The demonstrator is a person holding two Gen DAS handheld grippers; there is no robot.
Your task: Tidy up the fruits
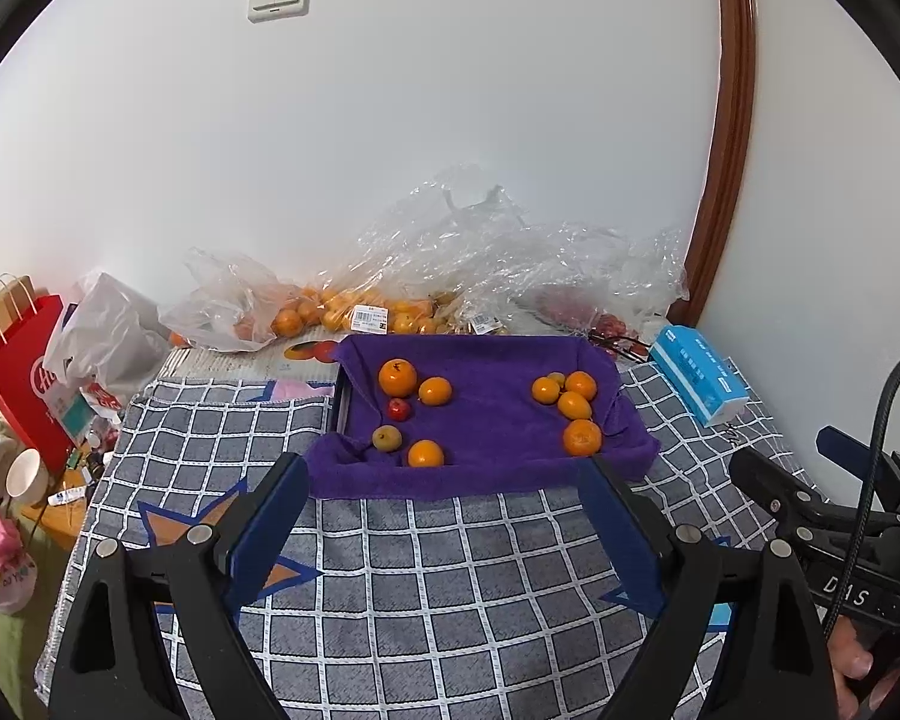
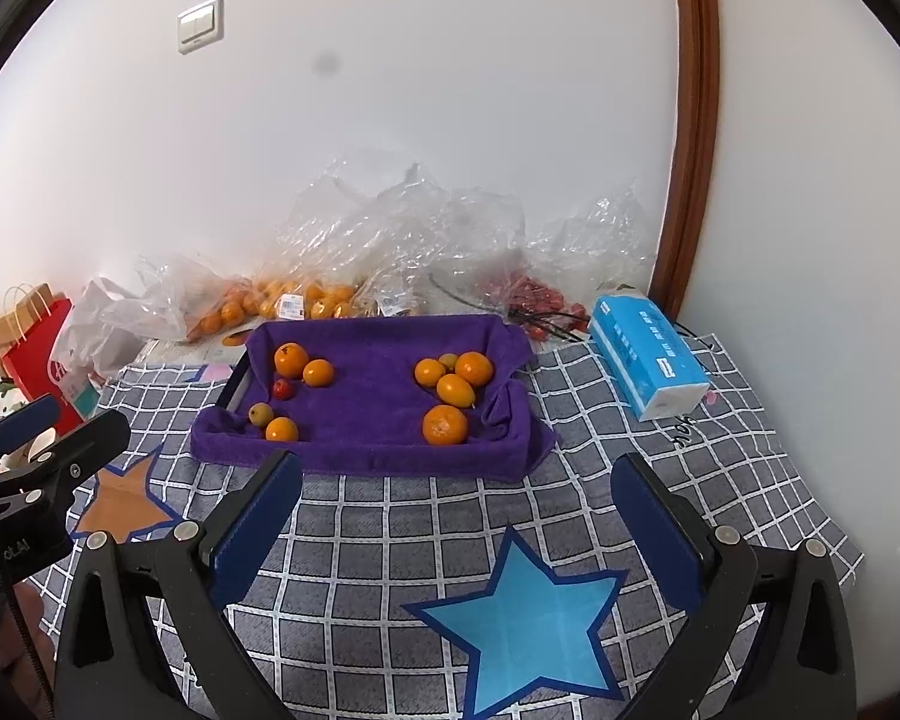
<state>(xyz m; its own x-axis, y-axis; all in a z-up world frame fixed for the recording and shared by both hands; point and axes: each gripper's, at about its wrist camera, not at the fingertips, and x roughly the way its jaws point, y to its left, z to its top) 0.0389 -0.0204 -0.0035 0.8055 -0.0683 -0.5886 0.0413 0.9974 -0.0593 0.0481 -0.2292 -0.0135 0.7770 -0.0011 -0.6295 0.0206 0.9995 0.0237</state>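
Observation:
A tray lined with a purple towel [image 1: 492, 426] [image 2: 366, 408] sits on the checked cloth. On its left lie three oranges [image 1: 398, 377] [image 2: 291, 359], a small red fruit [image 1: 398, 409] [image 2: 281, 388] and a greenish fruit [image 1: 386, 438] [image 2: 261, 414]. On its right lies a cluster of oranges [image 1: 573, 405] [image 2: 455, 390] with one greenish fruit among them. My left gripper [image 1: 447, 480] is open and empty, just short of the tray's near edge. My right gripper [image 2: 456, 477] is open and empty, near the tray's front right.
Clear plastic bags with oranges [image 1: 330, 312] [image 2: 282, 303] and red fruits [image 2: 534, 297] lie behind the tray against the wall. A blue tissue pack [image 1: 699, 381] [image 2: 648, 354] lies at the right. A red paper bag [image 1: 21, 372] and a cup [image 1: 27, 477] stand left.

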